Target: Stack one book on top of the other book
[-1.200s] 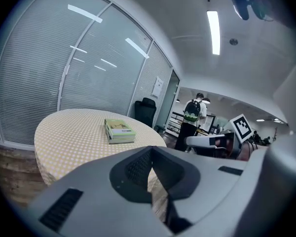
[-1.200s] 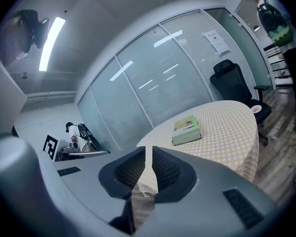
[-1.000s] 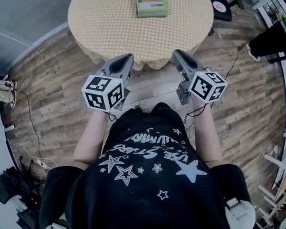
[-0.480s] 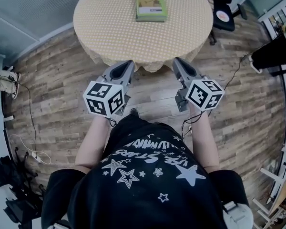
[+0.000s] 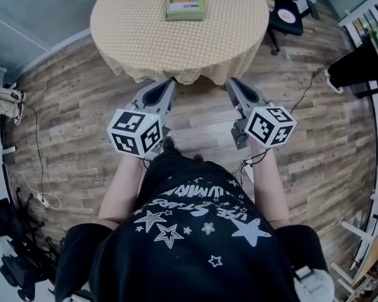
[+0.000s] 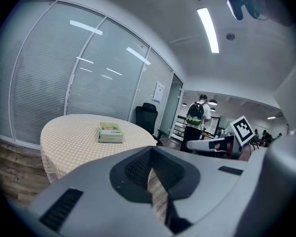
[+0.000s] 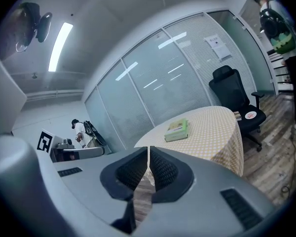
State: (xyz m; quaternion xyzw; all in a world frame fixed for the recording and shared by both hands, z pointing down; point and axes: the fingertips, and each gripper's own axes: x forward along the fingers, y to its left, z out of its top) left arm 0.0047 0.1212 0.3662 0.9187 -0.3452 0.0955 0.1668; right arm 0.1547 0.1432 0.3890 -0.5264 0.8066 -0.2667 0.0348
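Books (image 5: 186, 2) are in neither hand: left gripper (image 5: 169, 82) and right gripper (image 5: 230, 82) are both closed on nothing, short of the round table (image 5: 132, 36). The stacked pair lies straight ahead at its far side, slightly nearer the left gripper.

The left tongs (image 6: 152, 154) fill the near edge, jaws closed together with nothing between them. Beyond, to the left, a round table (image 6: 74, 144) in a dotted yellow cloth carries a small stack of green books (image 6: 111, 132). A black office chair (image 6: 146, 117) stands behind it; far right, a person with a backpack (image 6: 196, 118) faces away
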